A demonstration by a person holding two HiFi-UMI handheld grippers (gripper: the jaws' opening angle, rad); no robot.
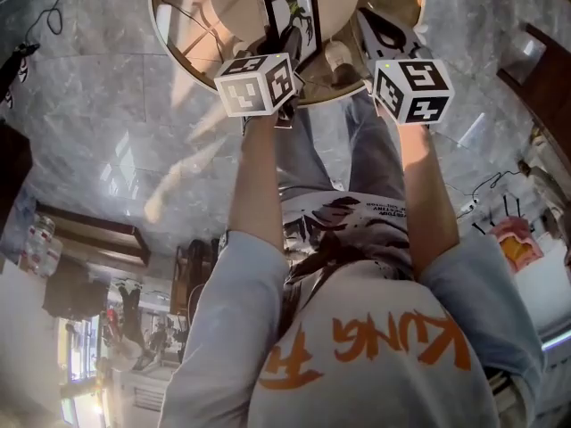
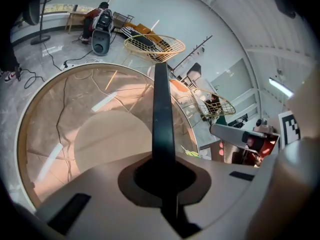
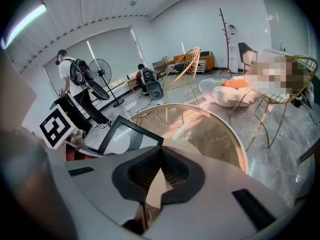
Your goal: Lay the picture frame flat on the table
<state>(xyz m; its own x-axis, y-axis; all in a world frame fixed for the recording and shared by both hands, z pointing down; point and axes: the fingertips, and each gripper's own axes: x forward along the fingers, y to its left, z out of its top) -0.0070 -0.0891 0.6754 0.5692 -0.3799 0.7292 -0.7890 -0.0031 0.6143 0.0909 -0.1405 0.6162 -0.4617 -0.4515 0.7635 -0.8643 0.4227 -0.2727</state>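
Observation:
The picture frame is black-edged with a white print. It stands tilted over the round glass table. My left gripper is shut on its near edge. In the left gripper view the frame shows edge-on as a dark bar rising from between the jaws of my left gripper. The right gripper view shows the frame leaning at the left, beside the left gripper's marker cube. My right gripper hangs to the right of the frame over the table, its tips together on nothing.
A pale wooden disc shows through the glass top. Wire chairs, a standing fan and people are on the marble floor around the table. Cables lie on the floor.

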